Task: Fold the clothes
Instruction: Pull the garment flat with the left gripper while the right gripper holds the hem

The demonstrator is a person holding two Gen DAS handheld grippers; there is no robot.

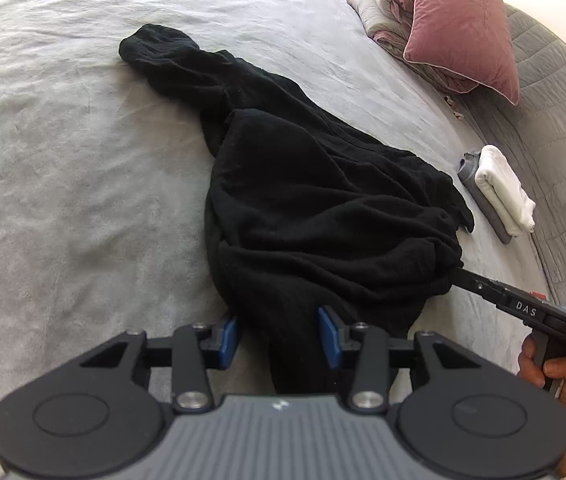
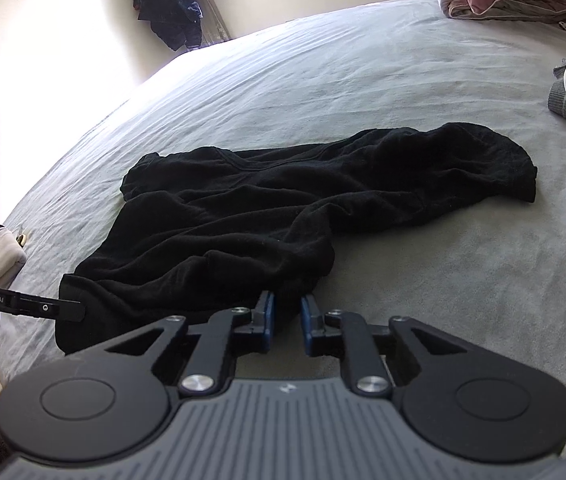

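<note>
A crumpled black knit garment (image 1: 315, 208) lies bunched at the centre of a grey bed (image 1: 63, 160). At lower centre, the left gripper (image 1: 279, 336) has its jaws spread around a hanging fold. The right gripper (image 2: 286, 320), jaws narrowly parted, meets the near hem. Judged: both should pinch matching corners and draw the cloth flat before creasing, avoiding the folded white towel (image 1: 503, 188) at right

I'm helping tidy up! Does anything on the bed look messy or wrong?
Yes. The black knit garment lies crumpled and bunched across the grey bedsheet, not flat. The folded white cloth on a folded grey cloth nearby looks tidy.
</note>
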